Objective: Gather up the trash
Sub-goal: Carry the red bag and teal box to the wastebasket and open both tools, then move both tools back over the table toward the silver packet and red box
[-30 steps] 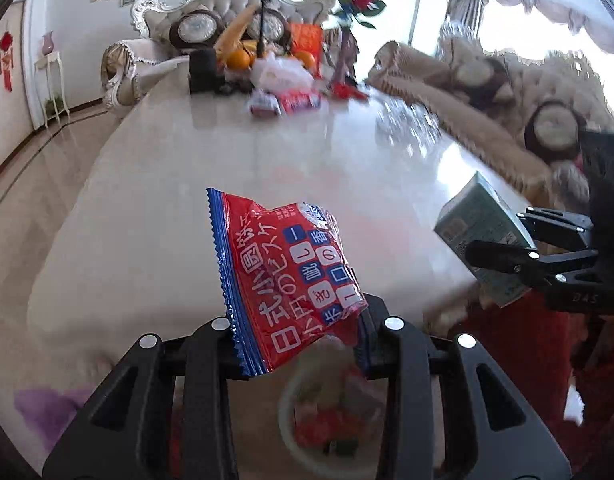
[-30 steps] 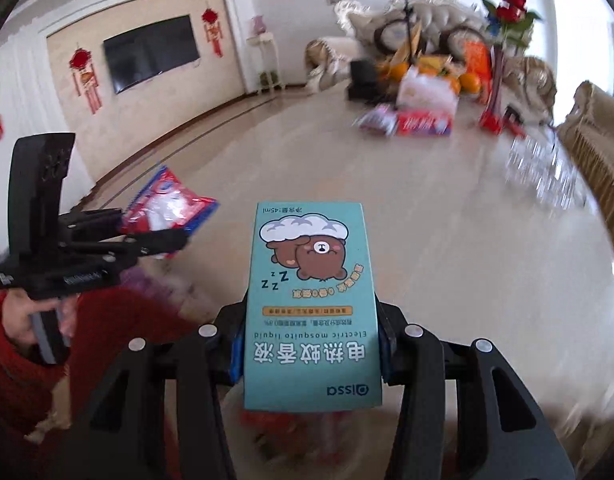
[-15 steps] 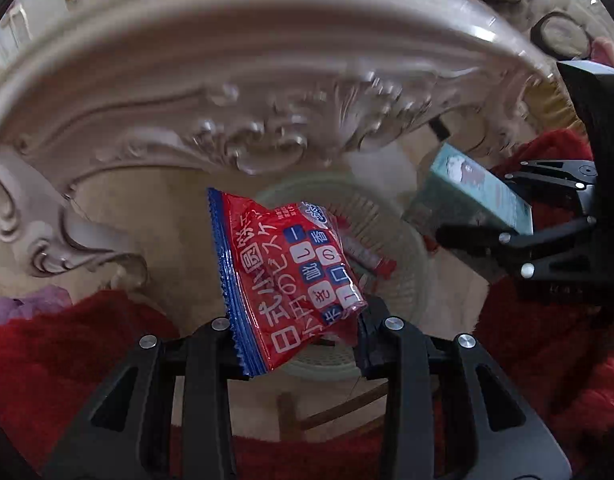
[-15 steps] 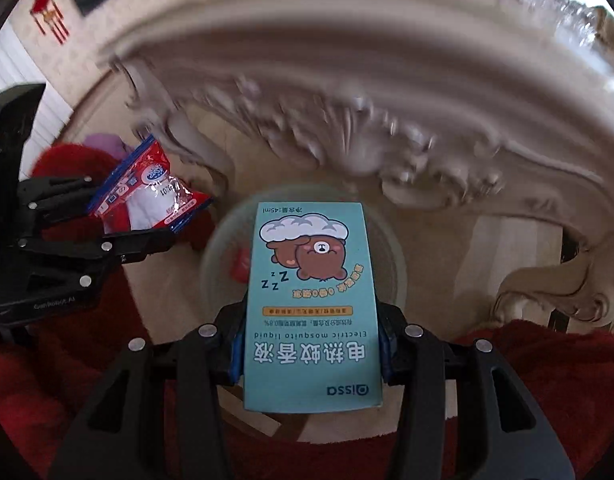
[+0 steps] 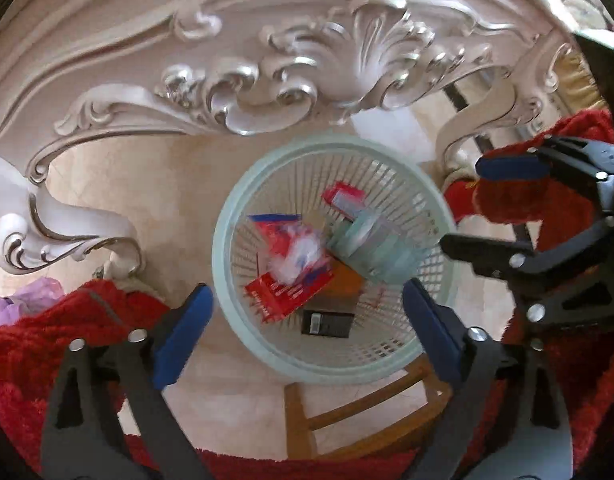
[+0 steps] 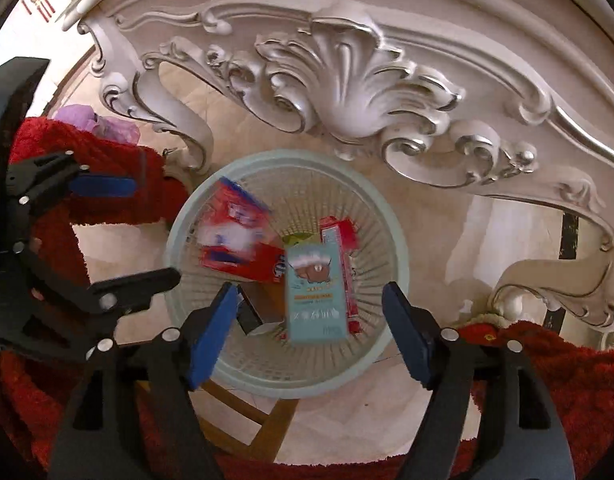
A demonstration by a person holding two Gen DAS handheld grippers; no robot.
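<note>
Above the pale slatted basket (image 5: 435,344), left gripper (image 5: 307,328) and right gripper (image 6: 307,320) opening, nothing between pads. Red snack packet (image 5: 291,264) and teal carton (image 6: 313,296) blurred over basket, apparently released for disposal.

- left gripper (image 5: 307,320) points steeply down, jaws opening wide, nothing pinched between blue pads
- right gripper (image 6: 307,320) same steep downward pose, jaws opening, pads clear
- red sleeve (image 6: 87,184) behind left gripper
</note>
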